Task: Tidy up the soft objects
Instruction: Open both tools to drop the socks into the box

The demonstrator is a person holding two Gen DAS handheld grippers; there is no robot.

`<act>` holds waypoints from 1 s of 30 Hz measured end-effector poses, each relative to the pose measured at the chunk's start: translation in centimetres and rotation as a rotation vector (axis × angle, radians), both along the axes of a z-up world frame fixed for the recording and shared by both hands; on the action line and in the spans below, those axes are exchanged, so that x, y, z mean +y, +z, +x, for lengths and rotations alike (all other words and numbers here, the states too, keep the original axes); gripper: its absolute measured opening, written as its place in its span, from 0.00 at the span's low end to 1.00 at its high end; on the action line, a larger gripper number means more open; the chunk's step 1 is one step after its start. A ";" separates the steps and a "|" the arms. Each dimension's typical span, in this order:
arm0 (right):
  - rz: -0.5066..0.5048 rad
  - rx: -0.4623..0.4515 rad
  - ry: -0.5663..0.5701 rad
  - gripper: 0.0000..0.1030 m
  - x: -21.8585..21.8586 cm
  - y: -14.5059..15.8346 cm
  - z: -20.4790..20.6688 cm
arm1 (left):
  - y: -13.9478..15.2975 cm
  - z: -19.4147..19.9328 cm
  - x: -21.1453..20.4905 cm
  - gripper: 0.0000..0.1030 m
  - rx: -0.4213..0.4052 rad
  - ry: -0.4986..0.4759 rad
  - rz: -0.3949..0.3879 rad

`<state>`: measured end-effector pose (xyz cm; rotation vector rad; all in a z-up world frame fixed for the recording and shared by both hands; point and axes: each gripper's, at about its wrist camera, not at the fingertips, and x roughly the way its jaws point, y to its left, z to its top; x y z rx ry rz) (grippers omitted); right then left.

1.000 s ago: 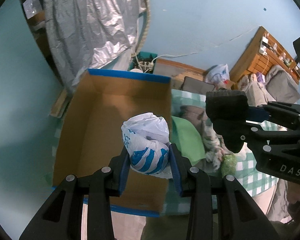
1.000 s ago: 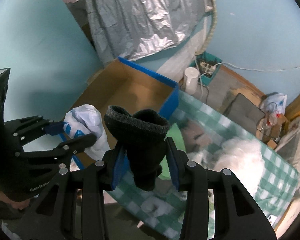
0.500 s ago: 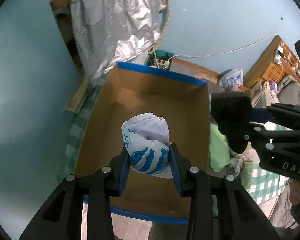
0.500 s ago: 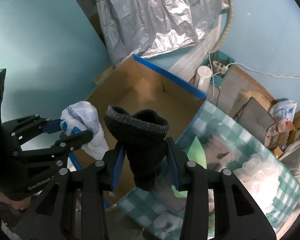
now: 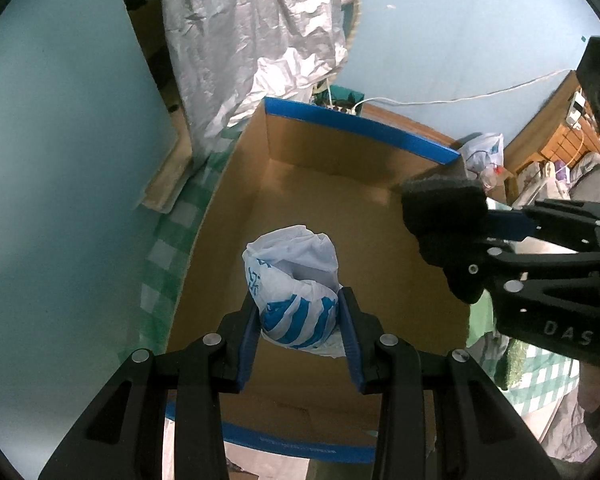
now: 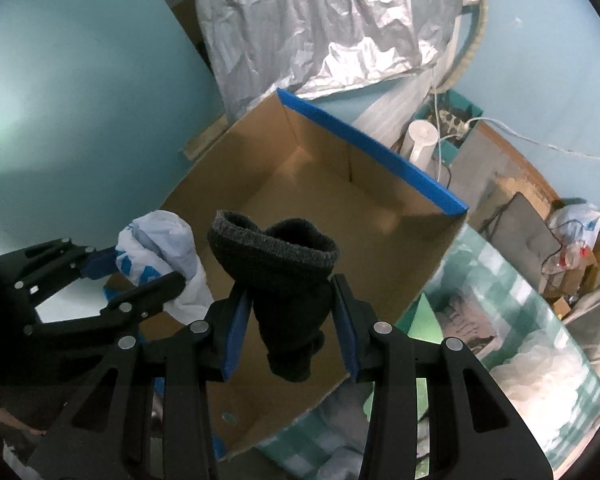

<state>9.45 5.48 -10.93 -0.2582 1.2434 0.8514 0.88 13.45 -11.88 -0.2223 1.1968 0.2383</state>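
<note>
My left gripper [image 5: 299, 312] is shut on a crumpled white and blue plastic bag [image 5: 292, 272] and holds it above an open cardboard box [image 5: 340, 168] with blue taped rims. My right gripper [image 6: 287, 312] is shut on a dark grey knitted sock [image 6: 284, 272] and holds it over the same box [image 6: 340, 200]. The two grippers hang side by side: the sock [image 5: 444, 216] shows at the right of the left wrist view, the bag [image 6: 156, 248] at the left of the right wrist view. The box interior looks bare.
The box stands on a green checked cloth [image 6: 500, 280] with white fluffy material [image 6: 540, 368] and a green sheet [image 6: 424, 320] to its right. A silver foil cover [image 6: 320, 20] hangs behind. A white jug [image 6: 420, 140] and cables sit beyond the box.
Both grippers have moved left from over the checked cloth to above the box, still holding the bag and the sock. The box now fills the middle of both views.
</note>
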 end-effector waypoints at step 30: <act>0.010 -0.058 -0.098 0.73 -3.9 2.4 0.6 | 2.2 -0.6 -1.7 0.67 -0.028 0.002 0.041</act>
